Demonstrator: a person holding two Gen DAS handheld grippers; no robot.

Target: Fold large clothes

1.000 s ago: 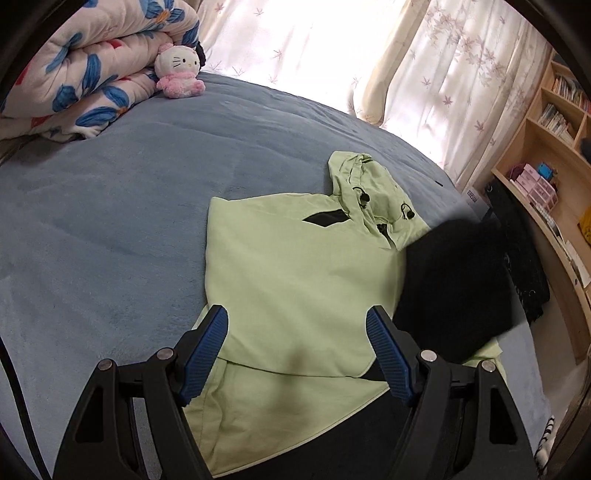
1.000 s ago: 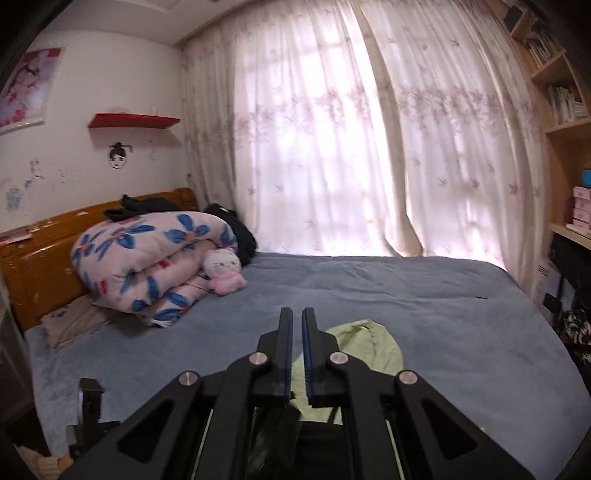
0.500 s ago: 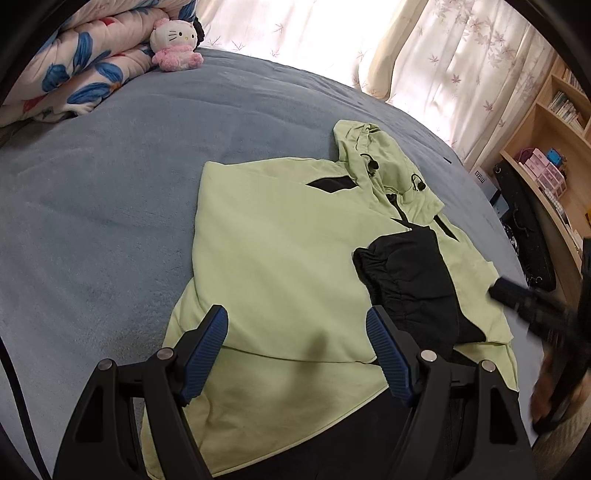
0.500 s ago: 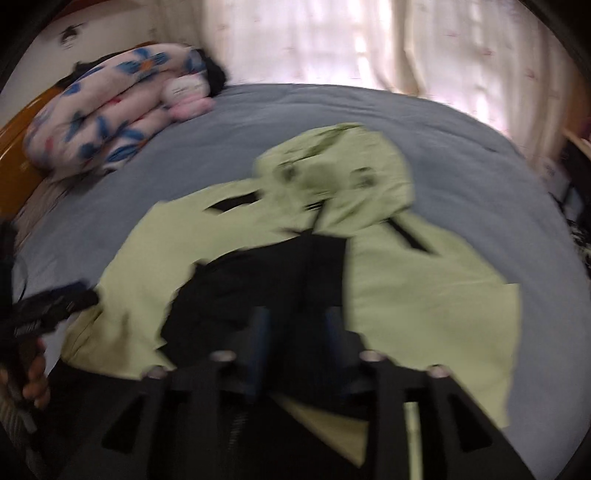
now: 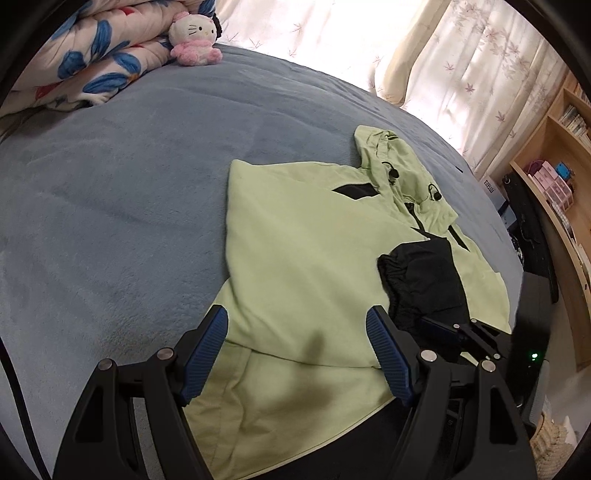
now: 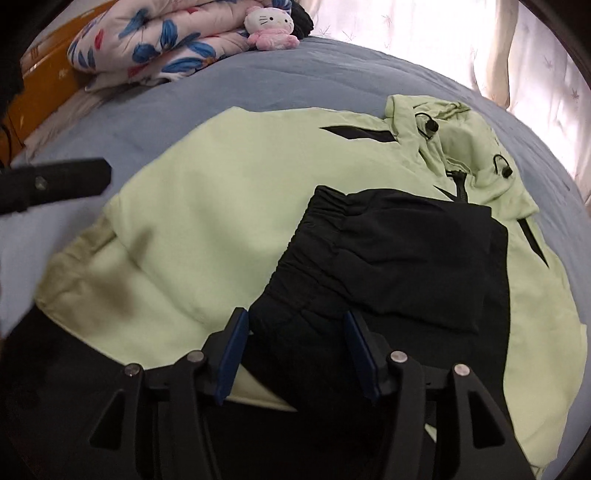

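Blue-grey bedcover (image 5: 140,177): plush, spread over the whole bed, bearing everything else.
Quilt (image 5: 92,55): floral, blue and red on white, rolled up at the far left by the headboard.
Plush toy (image 5: 194,35): white and pink, propped against the quilt.
Left gripper (image 5: 297,354): jaws standing wide, nothing between the blue pads, hovering over the lower hem of the hoodie.
Hoodie (image 5: 303,251): pale green, flat on the bedcover near its front edge, hood pointing toward the curtains, left sleeve folded in across the chest.
Black sleeve (image 6: 399,258): elastic cuff lying on the green front, right of centre.
Right gripper (image 6: 295,347): jaws closing, black sleeve fabric between the pads, whether pressed cannot be told.
Curtains (image 5: 461,55): sheer, leaf-printed, bright.
Shelves (image 5: 554,177): wooden, far right.
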